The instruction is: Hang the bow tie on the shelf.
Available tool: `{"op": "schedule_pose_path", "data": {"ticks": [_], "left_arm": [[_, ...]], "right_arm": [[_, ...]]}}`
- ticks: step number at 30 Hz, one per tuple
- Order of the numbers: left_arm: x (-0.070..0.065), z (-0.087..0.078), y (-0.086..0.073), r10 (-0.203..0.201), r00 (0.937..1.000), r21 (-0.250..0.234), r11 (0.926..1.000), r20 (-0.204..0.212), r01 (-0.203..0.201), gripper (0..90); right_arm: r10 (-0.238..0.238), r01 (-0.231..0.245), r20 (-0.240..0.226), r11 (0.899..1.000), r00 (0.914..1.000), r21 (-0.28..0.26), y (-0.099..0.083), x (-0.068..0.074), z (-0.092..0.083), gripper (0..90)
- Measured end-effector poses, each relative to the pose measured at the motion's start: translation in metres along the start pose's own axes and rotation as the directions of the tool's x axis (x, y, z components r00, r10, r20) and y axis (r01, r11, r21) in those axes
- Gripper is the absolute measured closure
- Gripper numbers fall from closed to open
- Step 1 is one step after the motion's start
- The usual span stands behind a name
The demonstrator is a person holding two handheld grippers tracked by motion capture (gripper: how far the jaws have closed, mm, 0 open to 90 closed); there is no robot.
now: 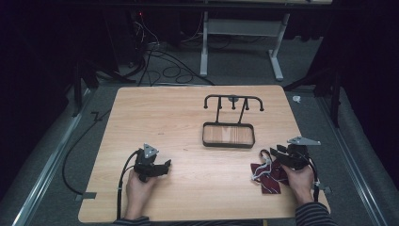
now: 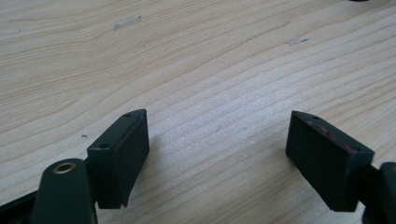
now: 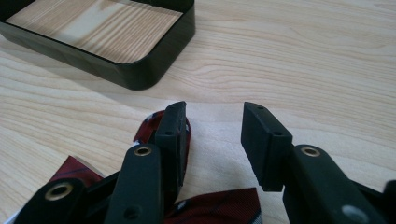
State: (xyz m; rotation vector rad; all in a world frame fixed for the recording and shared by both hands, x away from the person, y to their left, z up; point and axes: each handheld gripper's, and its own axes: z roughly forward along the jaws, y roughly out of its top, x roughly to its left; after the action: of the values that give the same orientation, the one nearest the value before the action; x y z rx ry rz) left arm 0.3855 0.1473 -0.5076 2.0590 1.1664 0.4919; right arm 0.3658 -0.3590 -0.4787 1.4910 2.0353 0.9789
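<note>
We see the right gripper (image 3: pixel 212 140), jaws partly apart and gripping nothing, over a dark-red patterned fabric piece (image 3: pixel 219 207); the left gripper (image 2: pixel 217 158) gapes wide above the wood-grain table (image 2: pixel 210 60).

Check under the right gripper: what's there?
A dark red patterned cloth with a white cord lies on the table below the right gripper. Bare wood shows between the open jaws. The gripper's body covers the cloth's middle part.

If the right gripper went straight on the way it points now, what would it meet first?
Probably the black tray of the hanger stand: beyond the right gripper lies bare table, then the tray's corner slightly left. Depth is unclear.
</note>
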Motion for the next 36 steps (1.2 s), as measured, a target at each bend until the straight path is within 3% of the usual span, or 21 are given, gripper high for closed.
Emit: {"op": "schedule_pose_path", "data": {"ticks": [19,36], "left_arm": [[0.000,0.000,0.000,0.001,1.0000,0.000,1.0000,-0.001,-0.001,21.8],[0.000,0.000,0.000,0.000,1.0000,0.000,1.0000,0.000,0.000,21.8]], "right_arm": [[-0.037,0.039,-0.034,0.998,0.9987,0.047,0.007,0.014,0.015,66.4],[-0.050,0.053,-0.037,0.994,0.9981,0.099,0.006,0.016,0.030,77.1]]}}
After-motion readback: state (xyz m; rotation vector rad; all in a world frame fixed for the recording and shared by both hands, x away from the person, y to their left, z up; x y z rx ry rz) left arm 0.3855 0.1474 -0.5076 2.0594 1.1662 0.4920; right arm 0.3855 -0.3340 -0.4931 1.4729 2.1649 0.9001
